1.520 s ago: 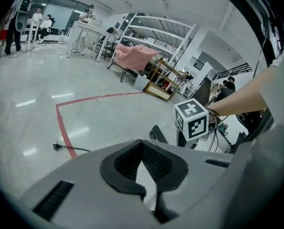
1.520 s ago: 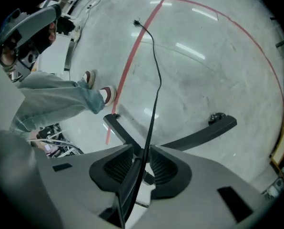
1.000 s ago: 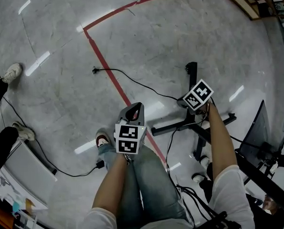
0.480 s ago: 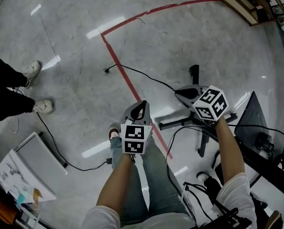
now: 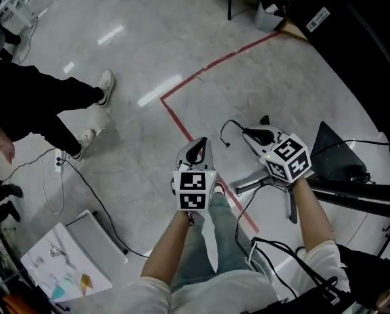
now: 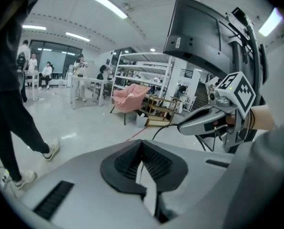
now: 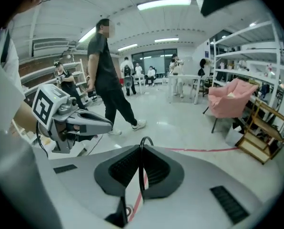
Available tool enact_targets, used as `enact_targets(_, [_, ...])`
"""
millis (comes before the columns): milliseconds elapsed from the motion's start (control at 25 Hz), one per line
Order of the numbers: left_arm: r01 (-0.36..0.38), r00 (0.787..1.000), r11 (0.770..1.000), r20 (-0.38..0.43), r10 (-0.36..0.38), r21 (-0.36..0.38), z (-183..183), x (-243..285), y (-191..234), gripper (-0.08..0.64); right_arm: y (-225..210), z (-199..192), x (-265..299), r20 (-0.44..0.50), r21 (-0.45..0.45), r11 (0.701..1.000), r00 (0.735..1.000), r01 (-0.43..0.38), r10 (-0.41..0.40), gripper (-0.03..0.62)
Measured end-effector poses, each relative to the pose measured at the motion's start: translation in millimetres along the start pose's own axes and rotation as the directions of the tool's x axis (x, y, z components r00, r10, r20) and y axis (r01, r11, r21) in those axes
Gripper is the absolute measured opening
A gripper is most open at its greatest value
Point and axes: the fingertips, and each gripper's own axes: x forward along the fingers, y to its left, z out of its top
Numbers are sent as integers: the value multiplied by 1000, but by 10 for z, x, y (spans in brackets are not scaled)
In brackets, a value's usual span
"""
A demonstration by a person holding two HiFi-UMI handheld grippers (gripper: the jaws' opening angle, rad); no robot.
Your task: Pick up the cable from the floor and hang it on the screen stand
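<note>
My right gripper (image 5: 248,134) is shut on the thin black cable (image 5: 229,122), held up off the floor beside the screen stand (image 5: 292,203). In the right gripper view the cable (image 7: 143,168) runs up between the closed jaws (image 7: 142,151) and loops just above them. The cable's free end curls left of the fingertips in the head view, and the rest drops toward my legs. The black screen (image 5: 341,154) is to the right of that gripper. My left gripper (image 5: 195,150) is level with it, shut with nothing between its jaws (image 6: 142,152), and its view shows the right gripper (image 6: 205,121).
A person in black trousers and white shoes (image 5: 102,87) stands at the left. Red tape (image 5: 201,72) marks the floor. A white board (image 5: 69,257) and another floor cable (image 5: 91,190) lie at the lower left. A pink chair (image 6: 130,94) and shelving stand further off.
Both grippers have risen and the head view has swung outward. The cable end that lay on the floor by the red tape now hangs from the right gripper.
</note>
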Motion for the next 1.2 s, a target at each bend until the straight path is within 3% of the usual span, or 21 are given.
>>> enact_targets(160, [24,997,991,75,-34,133,815,-355,-204,3,55,678,-723,147,41,993,982,109,-114,32])
enact_targets(320, [63,987,983,137,-87,175,1481,-746,-596,3,186,1167,-1508,246,99,979,949,180,-199,32])
enact_targets(440, [97,972,971,187,-140,220,2067,-893,-937,3,172,1503,-2054,318,122,962,909,243,-270,34])
enact_targets(600, [144,942,944,251,-223,298,2819,-954,-1540,3,63,1881,-2838,414,130,940,844,317,-342,33])
enact_targets(800, [178,909,913,294,-295,366,3370,-1229,-2133,3,119,2320,-3735,499,158,906,761,392,-416,34])
enact_targets(1040, [232,852,874,345,-394,426,4041,-1490,-2660,3,41,2905,-4597,543,220,805,616,551,-570,34])
enact_targets(1200, [268,814,862,377,-441,430,4403,-1716,-2965,3,91,3173,-5027,555,250,743,537,621,-635,34])
